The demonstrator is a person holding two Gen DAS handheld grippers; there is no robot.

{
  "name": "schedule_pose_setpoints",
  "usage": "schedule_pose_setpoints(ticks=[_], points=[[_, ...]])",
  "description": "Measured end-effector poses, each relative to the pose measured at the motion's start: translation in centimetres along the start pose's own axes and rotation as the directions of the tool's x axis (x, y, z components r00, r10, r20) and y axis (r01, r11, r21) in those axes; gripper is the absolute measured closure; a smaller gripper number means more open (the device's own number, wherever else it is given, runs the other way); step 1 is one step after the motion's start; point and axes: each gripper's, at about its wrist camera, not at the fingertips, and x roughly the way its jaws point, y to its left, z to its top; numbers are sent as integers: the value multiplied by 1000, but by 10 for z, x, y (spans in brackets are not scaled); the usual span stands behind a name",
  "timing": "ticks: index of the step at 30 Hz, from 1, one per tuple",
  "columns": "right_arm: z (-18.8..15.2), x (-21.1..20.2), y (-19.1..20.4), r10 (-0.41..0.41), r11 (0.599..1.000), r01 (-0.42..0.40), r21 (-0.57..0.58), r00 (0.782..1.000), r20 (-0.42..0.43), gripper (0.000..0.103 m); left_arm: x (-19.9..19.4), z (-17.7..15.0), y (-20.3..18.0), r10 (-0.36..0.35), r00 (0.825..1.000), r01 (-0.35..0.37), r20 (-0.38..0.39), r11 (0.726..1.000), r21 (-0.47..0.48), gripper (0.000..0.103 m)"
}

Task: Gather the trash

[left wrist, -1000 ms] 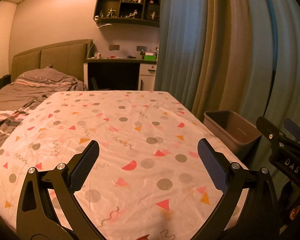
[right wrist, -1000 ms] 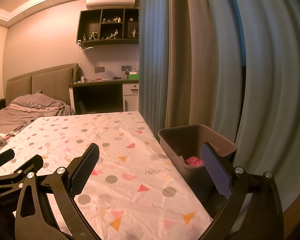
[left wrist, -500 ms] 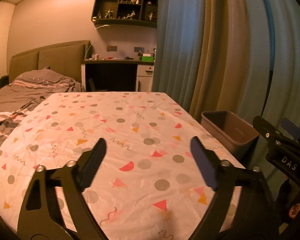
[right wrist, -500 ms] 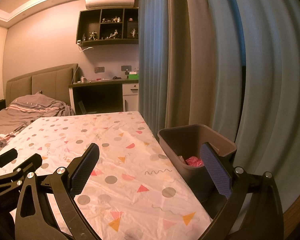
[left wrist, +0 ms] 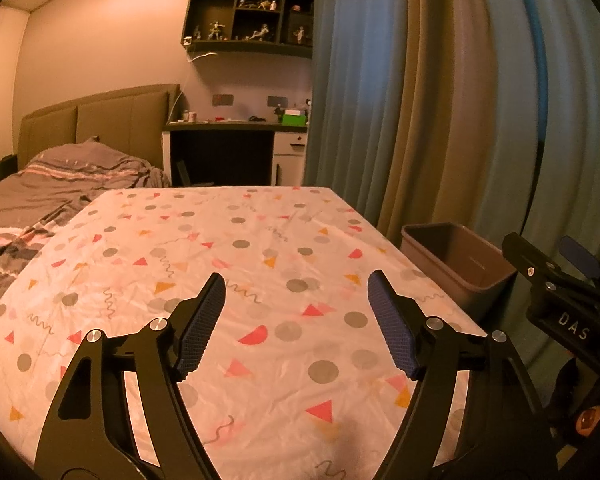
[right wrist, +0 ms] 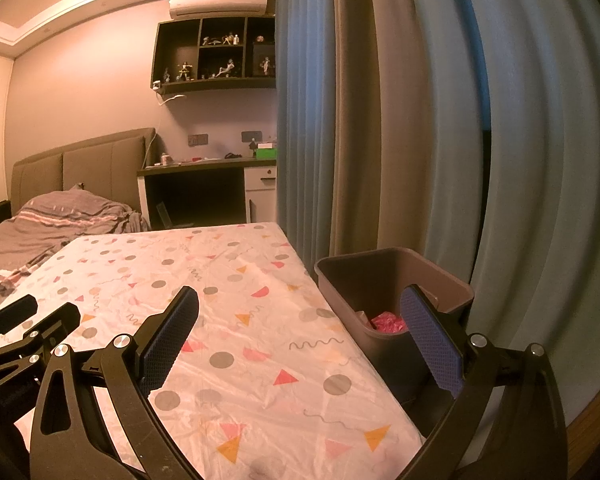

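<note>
Dim, warm orange light comes from a glowing cove above the shelf (right wrist: 216,56). Fisheye bending curves the curtain (right wrist: 440,120); corners go black. Focus stays sharp throughout.

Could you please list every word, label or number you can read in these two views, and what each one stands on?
"DAS": white letters on the black body of the right gripper, seen in the left wrist view.
Air conditioner: a small mark on its front, too small to read.
Green box on the desk: nothing legible.
</note>
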Motion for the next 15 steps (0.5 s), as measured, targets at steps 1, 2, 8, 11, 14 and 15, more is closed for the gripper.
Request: schedule_pose_setpoints(ticks=[1,2,8,11,14,15], points=[[0,0,0,-2,1000,2,-1,1000,1,6,0,0,0,2,1000,-2,1,1000,0,31],[0,0,0,-2,1000,2,0,1000,1,6,0,0,1,1,1000,-1,1,1000,-2,31],[0,0,-1,-1,1000,1,2,1000,0,6,2,0,-13,8,1000,-8,6,1000,-2,28],[0,0,0,-1,1000,1,3,1000,1,6,0,0,-18,12,1000,-12,13,1000,-3,25],[0,0,-1,-2,1000,2,3,1000,2,6,0,0,-28,15,1000,-15,26,1000,0,19],[0,-1,-1,-3,1000,3,4,1000,3,6,-2,0,-25,15,1000,-15,27,1000,0,19]])
